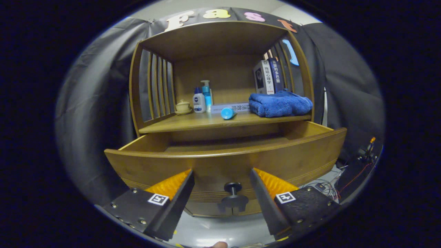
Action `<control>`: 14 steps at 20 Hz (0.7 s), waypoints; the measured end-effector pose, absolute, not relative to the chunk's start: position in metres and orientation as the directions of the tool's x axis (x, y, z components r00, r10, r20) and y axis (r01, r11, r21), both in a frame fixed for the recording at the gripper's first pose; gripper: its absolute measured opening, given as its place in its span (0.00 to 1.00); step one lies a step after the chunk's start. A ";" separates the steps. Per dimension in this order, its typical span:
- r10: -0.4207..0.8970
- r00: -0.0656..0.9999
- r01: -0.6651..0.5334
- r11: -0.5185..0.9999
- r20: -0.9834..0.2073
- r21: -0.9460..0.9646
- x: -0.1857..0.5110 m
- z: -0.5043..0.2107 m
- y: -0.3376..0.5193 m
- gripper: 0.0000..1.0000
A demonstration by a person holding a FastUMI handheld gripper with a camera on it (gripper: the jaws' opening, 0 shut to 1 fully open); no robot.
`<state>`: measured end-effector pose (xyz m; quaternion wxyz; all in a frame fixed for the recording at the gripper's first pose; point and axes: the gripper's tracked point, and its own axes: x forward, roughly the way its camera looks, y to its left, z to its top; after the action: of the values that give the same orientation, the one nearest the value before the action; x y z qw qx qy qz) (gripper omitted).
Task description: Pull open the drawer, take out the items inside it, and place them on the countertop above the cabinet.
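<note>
Your cabinet (220, 69) is the landmark here. Its drawer (227, 162) already stands pulled out below the surface (206, 121), so the first step looks done; what is left is taking things out and setting them above. From this low angle you see only a bare strip of the drawer's floor, so you cannot tell what remains in it. On the surface, at the cabinet's right side, lies a folded towel (279, 103) with books (268, 76) upright behind it; toward the left stand bottles (202, 100) and a small cup (182, 106), with a tube (228, 113) lying mid-front (possibly already moved there). Your gripper (222, 184) is spread wide, holding nothing, its fingers flanking the knob (233, 188).
</note>
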<state>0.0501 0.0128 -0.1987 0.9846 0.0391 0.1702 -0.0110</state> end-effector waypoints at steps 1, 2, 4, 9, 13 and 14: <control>-0.006 0.941 0.032 0.997 -0.337 0.073 0.051 -0.200 0.013 0.97; -0.006 0.943 0.033 0.996 -0.333 0.077 0.052 -0.200 0.012 0.97; -0.005 0.944 0.035 0.996 -0.329 0.085 0.056 -0.200 0.012 0.97; 0.002 0.940 0.029 0.996 -0.341 0.086 0.058 -0.201 0.012 0.97; 0.008 0.939 0.024 0.996 -0.343 0.088 0.058 -0.200 0.011 0.97; 0.009 0.941 0.024 0.995 -0.340 0.094 0.058 -0.199 0.011 0.97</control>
<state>0.0579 0.0107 -0.1986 0.9838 0.0483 0.1724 -0.0038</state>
